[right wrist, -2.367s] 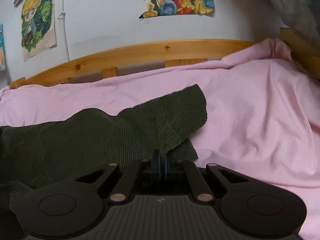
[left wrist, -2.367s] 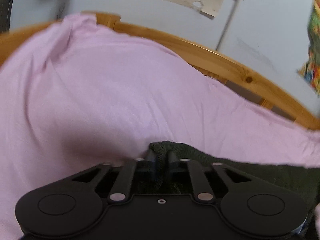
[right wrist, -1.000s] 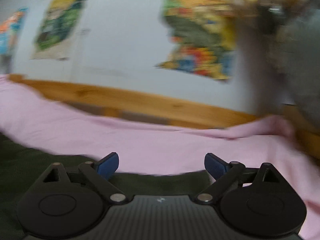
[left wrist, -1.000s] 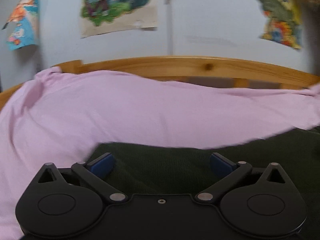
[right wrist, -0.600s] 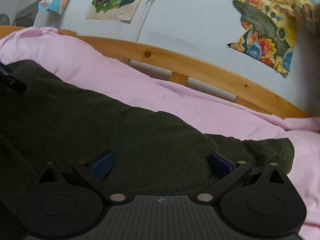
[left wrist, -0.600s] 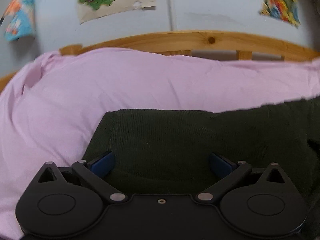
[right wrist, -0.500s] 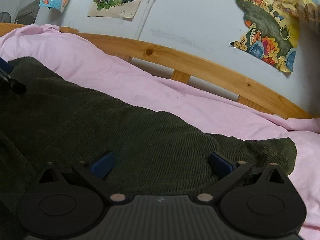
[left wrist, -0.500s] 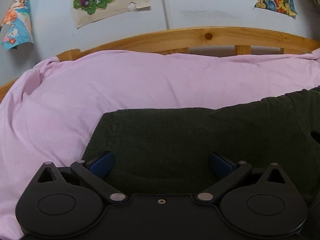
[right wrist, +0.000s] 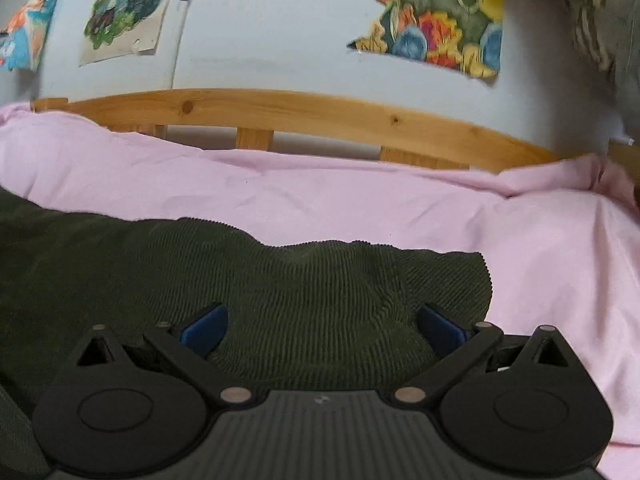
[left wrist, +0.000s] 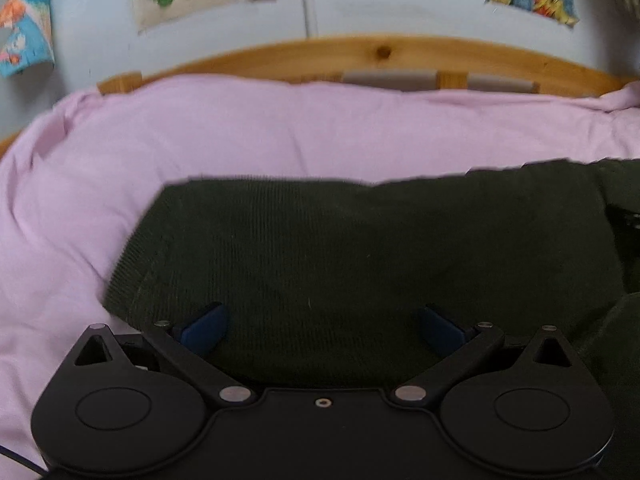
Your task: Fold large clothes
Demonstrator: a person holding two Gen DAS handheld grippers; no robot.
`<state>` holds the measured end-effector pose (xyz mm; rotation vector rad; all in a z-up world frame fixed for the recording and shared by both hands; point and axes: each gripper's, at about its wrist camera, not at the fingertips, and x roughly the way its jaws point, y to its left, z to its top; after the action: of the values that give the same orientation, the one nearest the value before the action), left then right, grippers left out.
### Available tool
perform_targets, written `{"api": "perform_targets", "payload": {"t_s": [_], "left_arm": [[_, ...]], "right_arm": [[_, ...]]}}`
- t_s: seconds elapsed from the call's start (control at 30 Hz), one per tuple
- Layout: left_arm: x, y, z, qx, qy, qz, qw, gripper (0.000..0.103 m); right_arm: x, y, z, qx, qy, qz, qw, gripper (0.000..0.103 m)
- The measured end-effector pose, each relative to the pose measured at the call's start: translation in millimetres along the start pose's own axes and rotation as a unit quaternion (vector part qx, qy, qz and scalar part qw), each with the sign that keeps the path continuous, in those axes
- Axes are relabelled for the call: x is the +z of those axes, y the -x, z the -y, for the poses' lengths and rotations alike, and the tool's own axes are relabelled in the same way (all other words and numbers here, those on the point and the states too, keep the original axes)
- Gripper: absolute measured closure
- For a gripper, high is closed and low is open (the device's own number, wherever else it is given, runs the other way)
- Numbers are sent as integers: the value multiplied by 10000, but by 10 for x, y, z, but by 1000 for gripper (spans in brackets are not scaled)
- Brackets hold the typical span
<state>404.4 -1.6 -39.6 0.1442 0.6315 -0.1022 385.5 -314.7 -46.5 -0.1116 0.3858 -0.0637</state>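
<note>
A dark green corduroy garment (left wrist: pixel 360 248) lies spread on the pink bed sheet (left wrist: pixel 200 136). In the left wrist view its left end shows a straight far edge and a near-left corner. My left gripper (left wrist: pixel 322 326) hovers just over it, open, blue pads wide apart with only flat cloth beneath. In the right wrist view the same garment (right wrist: pixel 280 288) ends at a rumpled right edge. My right gripper (right wrist: pixel 320 328) stands open above that end, nothing pinched between its pads.
A curved wooden bed rail (right wrist: pixel 300 116) with slats runs behind the sheet (right wrist: pixel 360 200). Colourful posters (right wrist: pixel 432 36) hang on the pale wall. Bare pink sheet lies left of the garment in the left view and right of it in the right view.
Both grippers held garment corners shut, then opened and let go. Since half a second ago both have sunk slightly toward the cloth; the right view has swung toward the garment's right end.
</note>
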Motion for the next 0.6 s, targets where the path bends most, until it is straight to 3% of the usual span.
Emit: {"api": "perform_targets", "payload": {"t_s": [0.23, 0.37, 0.6], "left_arm": [[92, 71, -53, -109, 174, -255, 9995, 1], [49, 358, -122, -308, 484, -169, 9982, 1], [-120, 1004, -96, -393, 287, -101, 9988, 1]], "right_arm": [[220, 133, 32, 116, 127, -317, 9993, 0], [284, 616, 85, 390, 74, -271, 9988, 0], [201, 1564, 199, 580, 125, -356, 9976, 0]]}}
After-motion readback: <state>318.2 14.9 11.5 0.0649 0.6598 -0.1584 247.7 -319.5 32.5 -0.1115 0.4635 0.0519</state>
